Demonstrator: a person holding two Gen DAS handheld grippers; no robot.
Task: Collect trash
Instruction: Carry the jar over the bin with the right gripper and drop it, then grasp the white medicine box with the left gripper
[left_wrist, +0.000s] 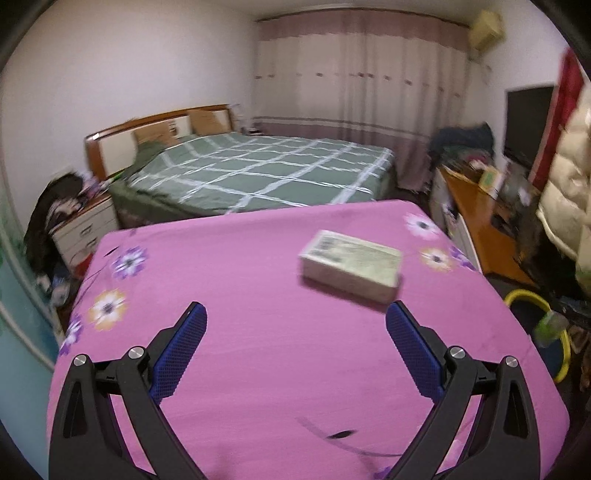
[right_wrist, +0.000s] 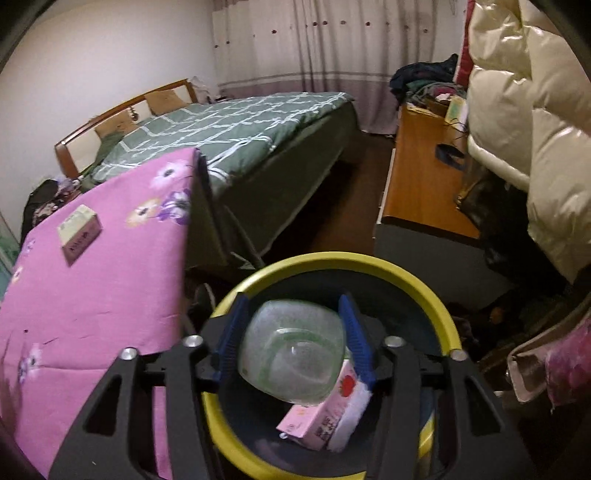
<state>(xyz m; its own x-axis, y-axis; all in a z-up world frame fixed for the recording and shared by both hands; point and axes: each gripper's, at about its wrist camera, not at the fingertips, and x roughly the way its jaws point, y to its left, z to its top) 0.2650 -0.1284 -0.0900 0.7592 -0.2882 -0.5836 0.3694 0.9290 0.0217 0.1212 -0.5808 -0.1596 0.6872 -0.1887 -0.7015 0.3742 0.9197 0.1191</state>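
A pale green box (left_wrist: 351, 264) lies on the pink flowered tablecloth (left_wrist: 258, 350), just beyond my open, empty left gripper (left_wrist: 295, 314); it also shows in the right wrist view (right_wrist: 79, 229). My right gripper (right_wrist: 293, 325) is shut on a clear green plastic bottle (right_wrist: 291, 354), seen bottom-first, and holds it over the yellow-rimmed dark bin (right_wrist: 417, 284). A pink carton (right_wrist: 325, 417) lies inside the bin. In the left wrist view the bin (left_wrist: 526, 297) and the bottle (left_wrist: 550, 326) show off the table's right edge.
A bed with a green checked cover (left_wrist: 258, 173) stands behind the table. A wooden cabinet (right_wrist: 421, 177) with clutter runs along the right. A cream puffer jacket (right_wrist: 535, 129) hangs at the far right. A nightstand with drawers (left_wrist: 85, 229) stands at the left.
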